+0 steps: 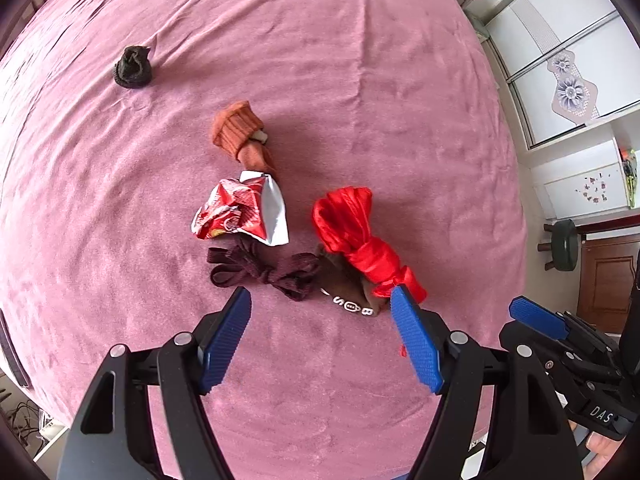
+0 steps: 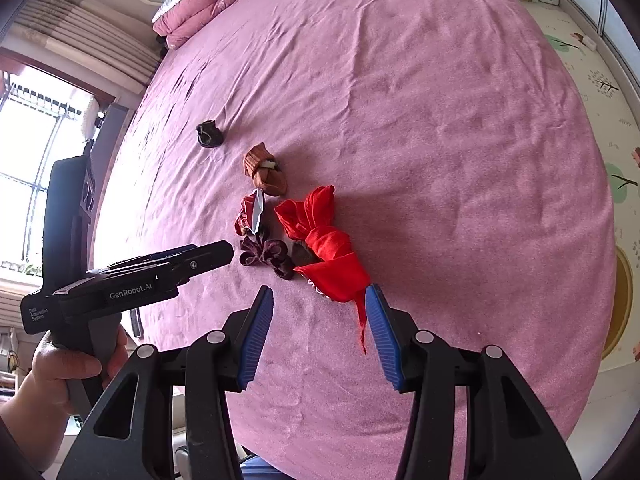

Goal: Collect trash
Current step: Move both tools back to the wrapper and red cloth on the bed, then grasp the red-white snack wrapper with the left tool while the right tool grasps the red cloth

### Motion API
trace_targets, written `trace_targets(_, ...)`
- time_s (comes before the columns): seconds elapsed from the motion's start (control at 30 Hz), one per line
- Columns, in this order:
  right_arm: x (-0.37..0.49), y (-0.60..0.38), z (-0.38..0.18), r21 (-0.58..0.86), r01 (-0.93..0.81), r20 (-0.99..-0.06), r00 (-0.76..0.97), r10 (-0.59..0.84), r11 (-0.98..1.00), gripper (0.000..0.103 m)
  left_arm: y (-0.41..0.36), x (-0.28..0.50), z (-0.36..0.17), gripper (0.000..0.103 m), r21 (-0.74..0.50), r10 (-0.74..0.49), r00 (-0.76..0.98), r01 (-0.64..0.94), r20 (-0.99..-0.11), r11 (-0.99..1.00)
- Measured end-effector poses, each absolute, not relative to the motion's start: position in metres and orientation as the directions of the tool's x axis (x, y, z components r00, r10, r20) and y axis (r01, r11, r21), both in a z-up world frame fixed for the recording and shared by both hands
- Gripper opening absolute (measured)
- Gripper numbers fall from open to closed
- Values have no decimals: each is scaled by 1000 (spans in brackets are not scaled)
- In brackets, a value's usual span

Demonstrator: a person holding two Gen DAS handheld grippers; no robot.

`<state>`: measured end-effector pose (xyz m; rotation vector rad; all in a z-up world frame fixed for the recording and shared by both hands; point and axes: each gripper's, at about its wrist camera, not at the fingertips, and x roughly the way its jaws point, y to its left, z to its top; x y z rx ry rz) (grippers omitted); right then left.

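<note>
While both my grippers hang over the near edge of the bed (image 1: 360,60), their jaws stand apart with nothing between the blue pads. My left gripper (image 1: 320,304) points steeply down at the pink cover; my right gripper (image 2: 320,300) sits just beside it, and in its view a strand of the red cloth (image 2: 332,256) trails down in front of its right pad, though I cannot tell whether it touches.

Nearest my left jaws lies a dark maroon shoelace (image 1: 260,270) in a loose knot, and touching it on the right a brown fabric piece (image 1: 348,288) with white letters, partly under the knotted red cloth. Just past the shoelace is the trash I am after: a crumpled red and silver snack wrapper (image 1: 240,212), lying flat on the cover and touching the lace's far loops. It is torn open, and I cannot tell if anything is inside.

Behind the wrapper lies a rolled orange-brown sock (image 1: 240,132), its end touching the wrapper's far edge. Well apart, farther left, sits a small dark bundled sock (image 1: 134,67).
</note>
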<state>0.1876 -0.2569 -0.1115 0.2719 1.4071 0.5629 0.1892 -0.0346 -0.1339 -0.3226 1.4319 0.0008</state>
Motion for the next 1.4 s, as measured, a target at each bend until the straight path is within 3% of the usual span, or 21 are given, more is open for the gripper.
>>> trace_targets(0.4,222,-205,-145,485,-277,-868,-36,496,829,48,17,208,-175,73,-187,-171,82,-298,-982,936)
trace_targets(1.03,256,-177,-204,482,-256,-876,-135,462,838,59,35,269,-247,78,-133,-160,-57,-328,-985,935)
trace_targets(1.13,259,-169,-210,483,-267,-875,-153,458,834,60,42,269,-253,74,-129,-161,-63,-354,-985,926)
trace_targets(1.2,260,-163,-216,465,-275,-885,-154,439,842,60,44,269,-257,67,-120,-155,-67,-367,-986,922)
trace_targets(1.3,261,-158,-227,455,-262,-890,-174,422,851,54,46,267,-258,62,-113,-145,-59,-371,-988,922)
trace_targets(1.4,263,-159,-233,466,-236,-883,-188,430,853,35,44,260,-260,57,-96,-126,-59,-364,-990,927)
